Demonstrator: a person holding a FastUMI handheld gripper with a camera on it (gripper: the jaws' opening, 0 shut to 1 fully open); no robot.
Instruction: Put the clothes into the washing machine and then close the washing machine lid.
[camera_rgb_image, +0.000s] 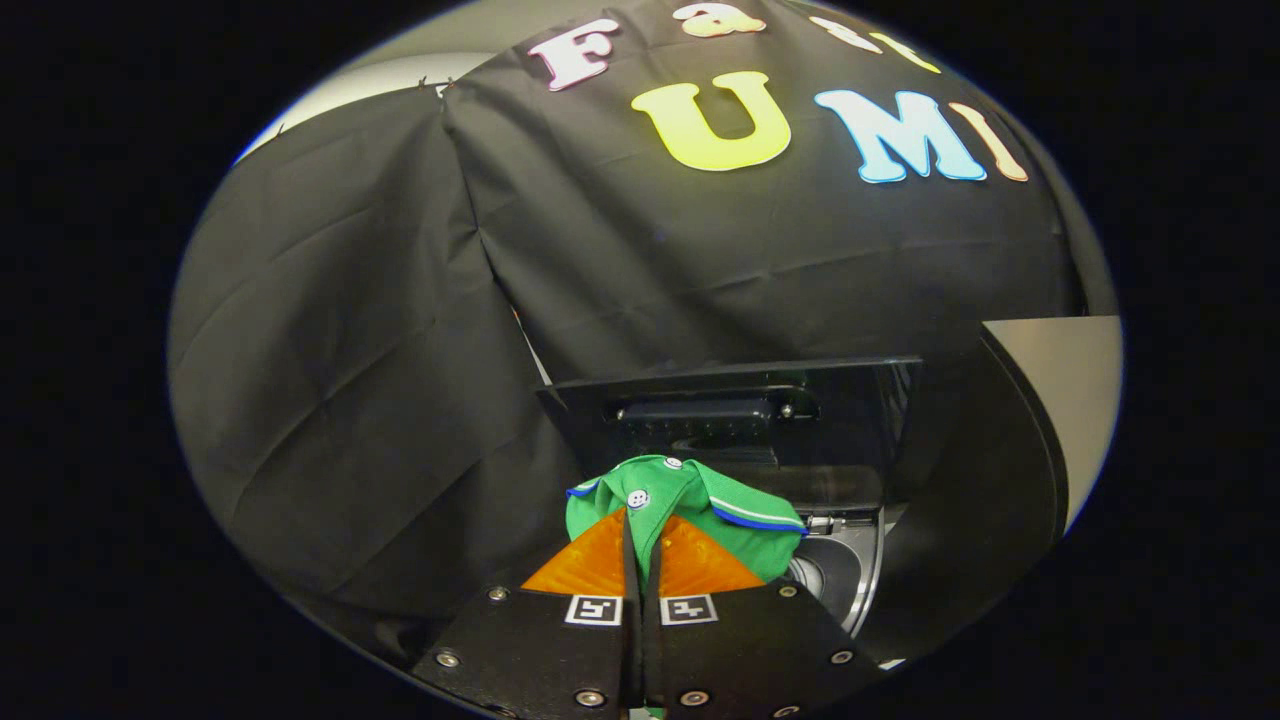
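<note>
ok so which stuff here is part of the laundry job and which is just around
Part of the job:
- green shirt, pinched in the gripper, whose fingers are shut on it
- washing machine drum opening, just beyond the shirt
- raised lid, open

Just around:
- black cloth wall behind the machine

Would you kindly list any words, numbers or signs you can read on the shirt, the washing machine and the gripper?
Green shirt, pinched between the shut fingers of the gripper: no text to be seen.
Washing machine and its raised lid: too dark, nothing readable.
Square markers on the gripper: coded patterns, no words or numbers.
</note>
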